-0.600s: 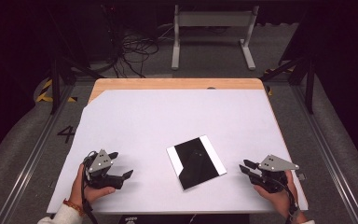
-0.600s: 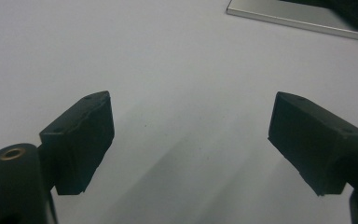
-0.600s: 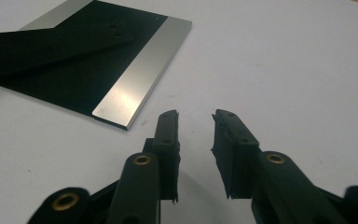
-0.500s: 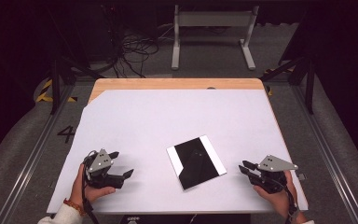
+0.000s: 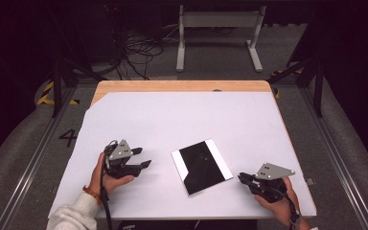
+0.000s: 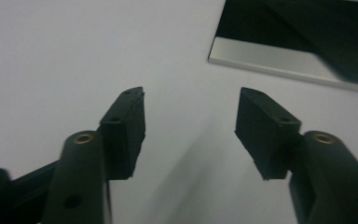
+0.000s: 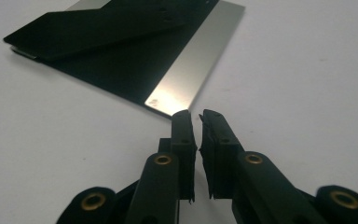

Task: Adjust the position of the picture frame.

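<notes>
My left claw (image 5: pixel 143 159) gapes empty; my right claw (image 5: pixel 241 178) is pinched closed on nothing. The flat black square plate with silver edges (image 5: pixel 201 166) lies between them on the white table (image 5: pixel 172 120), seemingly untouched; everything remains.

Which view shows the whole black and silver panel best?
The high view: the panel lies flat and complete on the white table, all four corners visible. The left gripper view catches just its near silver edge and corner; the right gripper view shows it closer, but cropped at the top.
</notes>
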### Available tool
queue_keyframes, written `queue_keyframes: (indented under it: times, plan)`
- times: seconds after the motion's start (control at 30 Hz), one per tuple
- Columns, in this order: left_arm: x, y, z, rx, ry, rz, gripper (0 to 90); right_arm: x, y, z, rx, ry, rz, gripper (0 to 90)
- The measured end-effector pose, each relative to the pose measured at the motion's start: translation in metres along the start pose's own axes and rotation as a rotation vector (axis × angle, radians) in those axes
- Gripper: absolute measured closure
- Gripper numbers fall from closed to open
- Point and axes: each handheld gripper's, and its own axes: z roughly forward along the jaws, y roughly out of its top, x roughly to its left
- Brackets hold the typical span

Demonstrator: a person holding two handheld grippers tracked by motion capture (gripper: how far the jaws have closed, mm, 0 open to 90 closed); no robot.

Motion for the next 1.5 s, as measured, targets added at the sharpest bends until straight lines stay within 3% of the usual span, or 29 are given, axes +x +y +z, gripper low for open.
queue_keyframes:
  times: [0.03,0.07,0.17,0.27,0.5,0.6,0.77,1.1,1.23,1.37,1.5]
  plan:
    - [0.000,0.000,0.000,0.000,0.000,0.000,53.4,0.000,0.000,0.000,0.000,0.000,0.000,83.9]
    - [0.001,0.006,0.007,0.005,-0.017,0.020,53.4,0.003,0.001,0.001,0.011,0.003,-0.009,84.0]
    - [0.004,0.018,0.025,0.041,-0.031,0.045,74.5,0.009,0.004,0.006,0.019,0.013,-0.022,84.9]
    - [0.008,0.027,0.039,0.042,-0.037,0.038,84.6,0.011,0.006,0.011,0.037,0.005,-0.027,85.2]
    - [0.008,0.046,0.077,0.078,-0.061,0.042,85.3,0.013,0.005,0.014,0.053,-0.001,-0.029,85.5]
    - [0.006,0.049,0.085,0.084,-0.076,0.048,85.5,0.012,0.003,0.013,0.057,-0.008,-0.019,85.7]
    - [0.002,0.048,0.099,0.134,-0.089,0.060,85.2,0.012,0.002,0.015,0.055,-0.013,-0.011,85.9]
    - [0.004,0.048,0.100,0.130,-0.104,0.056,85.3,0.013,0.004,0.020,0.048,-0.027,-0.015,87.1]
    - [0.005,0.049,0.101,0.128,-0.090,0.058,83.2,0.012,0.005,0.022,0.049,-0.032,-0.013,87.5]
    - [0.008,0.050,0.102,0.125,-0.085,0.033,79.1,0.012,0.005,0.023,0.045,-0.036,-0.009,88.1]
    - [0.008,0.051,0.103,0.132,-0.085,0.036,80.8,0.011,0.005,0.023,0.041,-0.035,-0.007,88.7]
